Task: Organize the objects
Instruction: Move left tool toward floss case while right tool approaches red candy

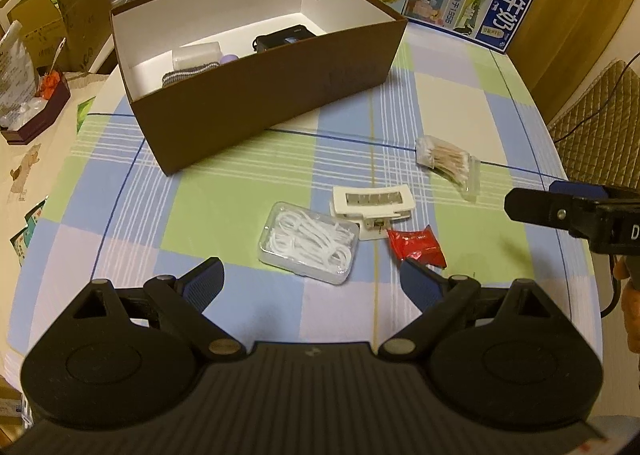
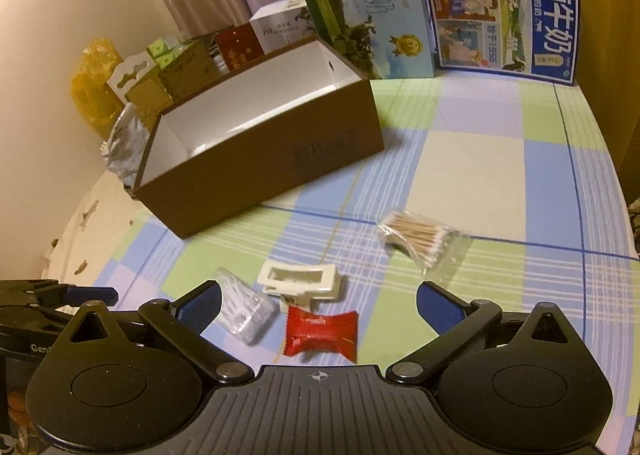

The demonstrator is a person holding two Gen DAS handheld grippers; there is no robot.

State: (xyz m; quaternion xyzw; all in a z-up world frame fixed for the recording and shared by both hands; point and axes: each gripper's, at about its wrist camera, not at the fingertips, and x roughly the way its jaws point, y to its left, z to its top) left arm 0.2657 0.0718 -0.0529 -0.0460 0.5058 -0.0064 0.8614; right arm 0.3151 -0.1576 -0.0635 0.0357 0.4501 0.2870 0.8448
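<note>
Brown cardboard box [image 1: 280, 95], upper centre, already held some items; clear floss case [image 1: 307, 242], white clip [image 1: 372, 207], red sachet [image 1: 418, 249], swab bag [image 1: 448, 163] remained. Your left gripper [image 1: 312, 279] and right gripper [image 2: 318, 305] were spread, empty.

Brown box [image 2: 280, 159] contents behind its near wall; clear case [image 2: 244, 311] blurred.

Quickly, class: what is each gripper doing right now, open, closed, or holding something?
Left gripper: open, holding nothing.
Right gripper: open, holding nothing.
</note>
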